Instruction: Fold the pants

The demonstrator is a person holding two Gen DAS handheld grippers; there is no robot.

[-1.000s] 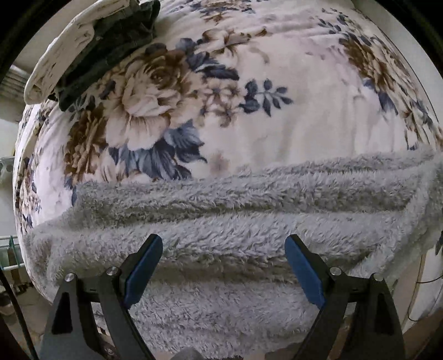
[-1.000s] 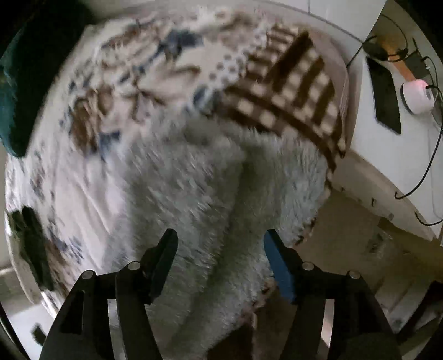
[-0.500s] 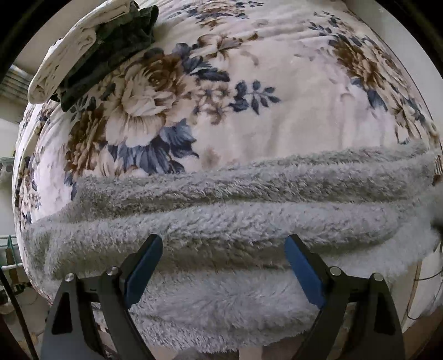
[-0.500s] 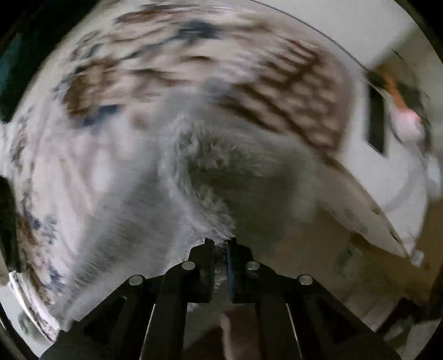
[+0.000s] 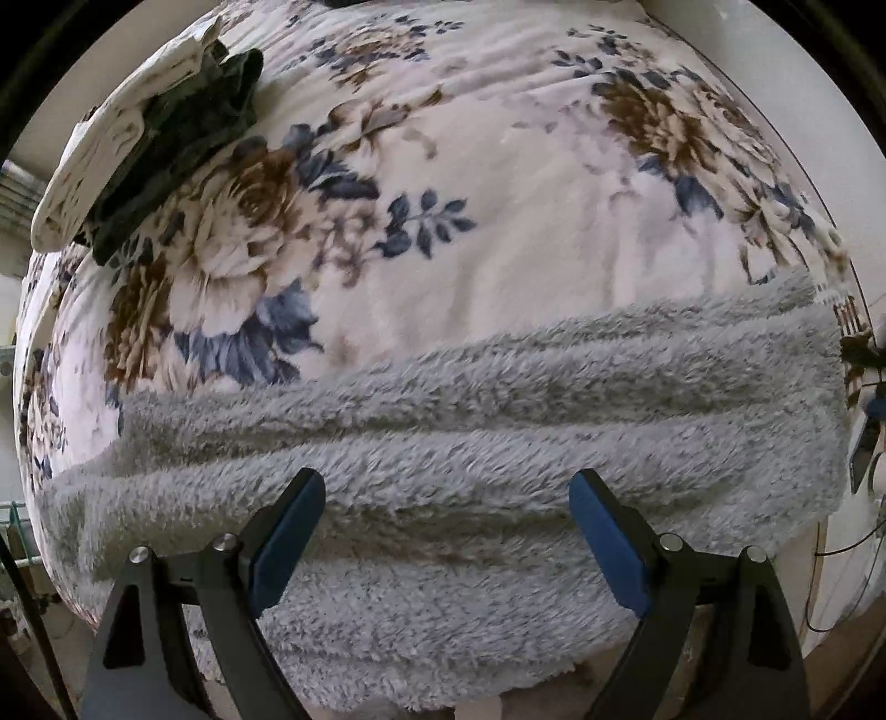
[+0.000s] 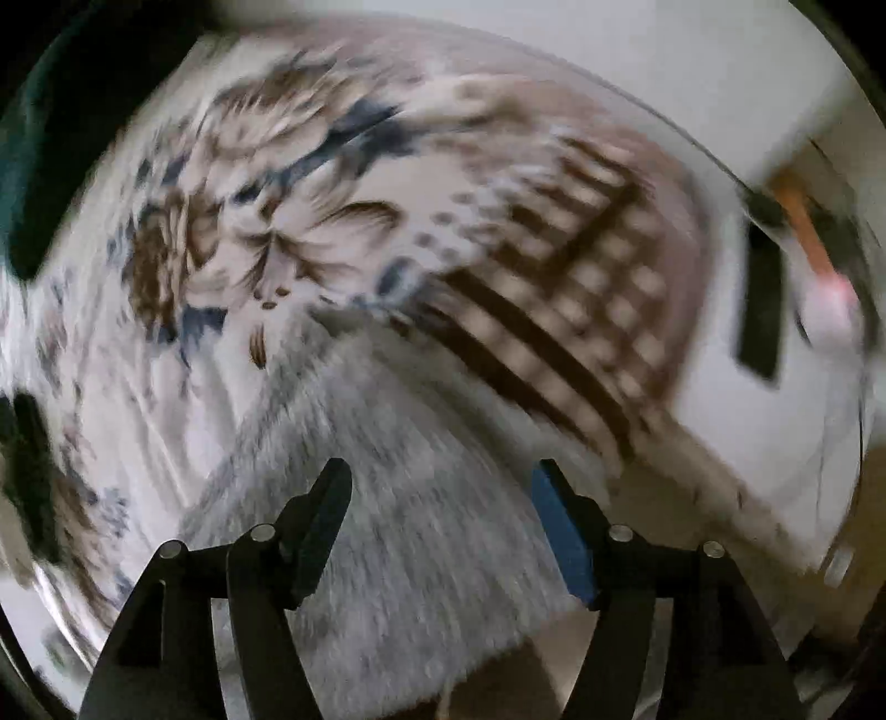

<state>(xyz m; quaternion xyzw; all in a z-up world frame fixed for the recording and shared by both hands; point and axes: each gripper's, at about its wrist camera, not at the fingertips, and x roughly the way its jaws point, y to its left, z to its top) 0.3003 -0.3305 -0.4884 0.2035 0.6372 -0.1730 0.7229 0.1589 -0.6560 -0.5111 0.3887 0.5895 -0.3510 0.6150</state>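
Left wrist: fluffy grey pants (image 5: 498, 454) flat.

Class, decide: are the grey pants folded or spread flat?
Folded: the pants lie as a long band on the bedspread, with lengthwise ridges.

A bed under a cream floral fleece blanket (image 5: 498, 232) fills both views. A white wall (image 6: 554, 50) runs along the top; a white desk (image 6: 714, 387) stands at right.
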